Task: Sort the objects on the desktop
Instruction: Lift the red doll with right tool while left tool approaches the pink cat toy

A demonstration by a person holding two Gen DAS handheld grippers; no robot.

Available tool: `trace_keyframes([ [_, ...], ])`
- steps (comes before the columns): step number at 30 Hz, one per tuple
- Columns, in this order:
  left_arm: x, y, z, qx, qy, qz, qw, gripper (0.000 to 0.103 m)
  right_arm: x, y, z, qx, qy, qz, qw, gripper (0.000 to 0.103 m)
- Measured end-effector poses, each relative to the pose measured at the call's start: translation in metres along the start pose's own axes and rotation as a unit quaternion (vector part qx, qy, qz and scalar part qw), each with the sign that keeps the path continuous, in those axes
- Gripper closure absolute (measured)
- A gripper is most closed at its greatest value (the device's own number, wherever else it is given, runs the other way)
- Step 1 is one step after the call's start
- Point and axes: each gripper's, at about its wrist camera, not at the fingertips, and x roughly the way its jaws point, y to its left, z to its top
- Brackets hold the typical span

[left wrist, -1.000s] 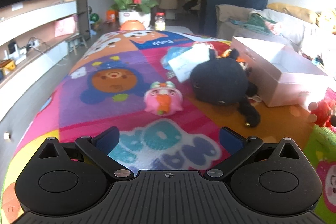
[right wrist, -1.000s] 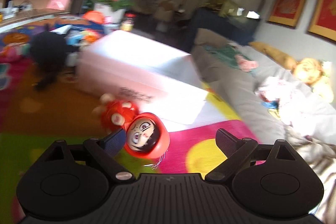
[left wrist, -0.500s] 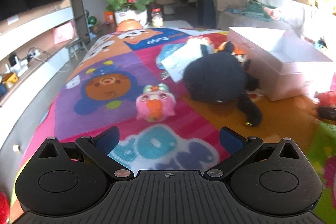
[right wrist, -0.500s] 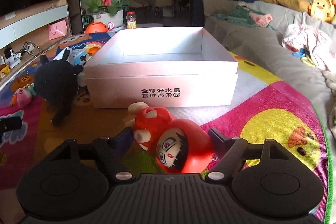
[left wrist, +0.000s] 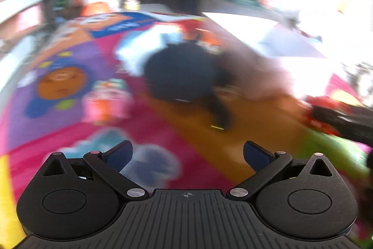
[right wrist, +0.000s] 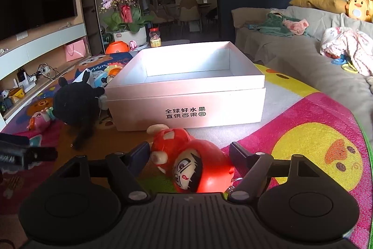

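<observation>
1. We've got the right gripper (right wrist: 189,156) low over the play mat (right wrist: 314,146), its fingers either side of the red doll (right wrist: 195,162), which lies on its side just in front of the box (right wrist: 186,106).
2. The pads look pressed against the doll's round body on both flanks, so we read this as a pinch on the doll; it looks to be resting on the mat, not lifted.
3. Why grab it across the middle? The body is the widest, firmest part, and we judge it less likely to squirt out than the small head knob.
4. The box sits open-topped straight ahead, empty as far as we can see: the likely drop spot, which explains lining up facing it.
5. Over on the left, the view is badly blurred. The left gripper (left wrist: 187,153) has its fingers spread wide with nothing between them.
6. It points toward the black plush toy (left wrist: 184,71) and the pink toy (left wrist: 105,99) on the mat; we guess one is its next pick.
</observation>
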Motion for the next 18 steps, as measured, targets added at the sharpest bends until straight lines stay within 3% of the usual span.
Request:
trace_keyframes([
  [2,-0.003,-0.01,-0.003,0.015,0.002,-0.01,0.9998,0.0,0.0,0.0,0.0,0.001,0.0,0.0,1.0,0.025],
  [7,-0.024,-0.006,-0.013,0.007,-0.025,0.008,0.9996,0.0,-0.001,-0.002,0.0,0.012,-0.003,0.004,1.0,0.02],
  [12,-0.042,0.006,-0.018,0.021,-0.062,0.075,0.995,0.0,0.001,-0.004,0.0,0.018,0.001,0.007,1.0,0.017],
  [18,-0.018,0.04,0.009,-0.015,-0.062,0.131,0.9893,0.0,0.003,-0.002,0.001,0.016,0.006,0.003,1.0,0.015],
])
